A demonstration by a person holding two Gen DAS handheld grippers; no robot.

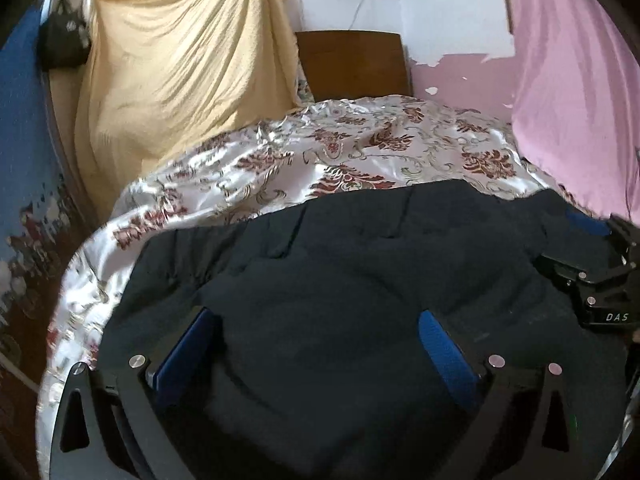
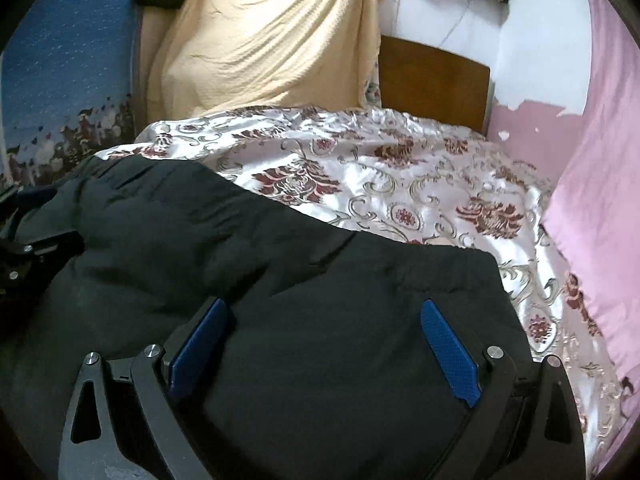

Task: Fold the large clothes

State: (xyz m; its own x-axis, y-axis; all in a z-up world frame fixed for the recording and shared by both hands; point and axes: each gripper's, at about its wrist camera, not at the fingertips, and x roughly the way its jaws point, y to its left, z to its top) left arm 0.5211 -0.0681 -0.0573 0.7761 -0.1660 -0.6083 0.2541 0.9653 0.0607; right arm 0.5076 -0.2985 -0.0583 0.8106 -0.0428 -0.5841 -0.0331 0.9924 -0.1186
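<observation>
One dark garment (image 1: 340,264) lies spread on the near part of the bed's floral satin cover (image 1: 280,156), its far edge running across the bed and the one cover bare beyond it up to the wooden headboard (image 1: 354,62). Two tools hover above it: the left tool (image 1: 316,338) and the right tool (image 2: 324,334) each have both blue pads spread wide, released, with only flat cloth below and nothing pinched. A yellow blanket (image 1: 180,80) hangs on the left, a pink cloth (image 1: 568,92) on the right.

"DAS" on the right tongs (image 1: 596,280).
</observation>
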